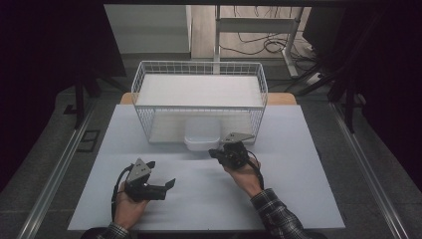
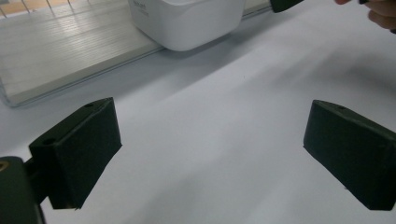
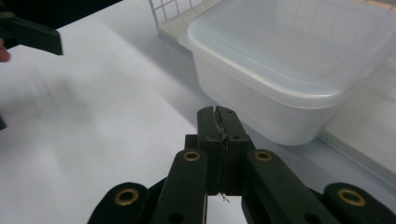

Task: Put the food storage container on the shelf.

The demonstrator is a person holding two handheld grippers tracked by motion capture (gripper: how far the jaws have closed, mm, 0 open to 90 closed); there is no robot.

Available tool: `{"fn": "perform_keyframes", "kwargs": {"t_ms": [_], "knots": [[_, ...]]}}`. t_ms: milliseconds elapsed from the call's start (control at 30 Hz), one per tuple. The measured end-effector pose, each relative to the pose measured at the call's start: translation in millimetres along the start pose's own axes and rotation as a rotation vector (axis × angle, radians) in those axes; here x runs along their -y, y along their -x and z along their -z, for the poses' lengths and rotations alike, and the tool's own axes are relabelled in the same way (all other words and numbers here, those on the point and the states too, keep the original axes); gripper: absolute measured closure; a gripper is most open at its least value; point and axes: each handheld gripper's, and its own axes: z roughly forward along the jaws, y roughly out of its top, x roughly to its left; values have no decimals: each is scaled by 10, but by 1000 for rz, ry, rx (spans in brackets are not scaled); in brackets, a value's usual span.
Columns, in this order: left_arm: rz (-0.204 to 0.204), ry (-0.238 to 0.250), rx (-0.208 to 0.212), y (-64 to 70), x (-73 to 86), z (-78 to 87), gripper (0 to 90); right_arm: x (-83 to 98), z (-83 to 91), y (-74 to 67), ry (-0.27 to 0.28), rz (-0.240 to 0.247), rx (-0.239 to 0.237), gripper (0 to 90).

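A translucent white lidded tub [image 1: 202, 134] sits at the open front of a white wire basket [image 1: 199, 63], half out onto the table. My right gripper [image 1: 214, 152] is just in front of the tub's right corner, its jaws shut with nothing between them; in the right gripper view the closed tips [image 3: 218, 113] sit a little short of the tub [image 3: 289, 56]. My left gripper [image 1: 161, 174] rests low on the table to the front left, open and empty. In the left gripper view, its black pads [image 2: 84, 144] are spread wide over bare table and the tub [image 2: 187, 21] lies farther ahead.
The basket lies on a pale board [image 2: 56, 51] at the far middle of the white table [image 1: 278, 189]. A wooden edge [image 1: 281, 98] shows behind it. Dark floor with metal rails [image 1: 59, 169] flanks both sides, and cables lie on the floor [image 1: 263, 45] beyond.
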Motion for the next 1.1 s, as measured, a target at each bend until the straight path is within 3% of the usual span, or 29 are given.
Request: {"fn": "perform_keyframes", "kwargs": {"t_ms": [300,600,1100], "knots": [[-17,-7,-1,88,98,116,29,-51,-213,-14,-9,10,17,890],[-10,-5,3,83,111,108,32,-77,-383,98,-13,-19,43,891],[-25,-15,29,76,124,56,50,-255,-586,215,2,-12,76,890]]}}
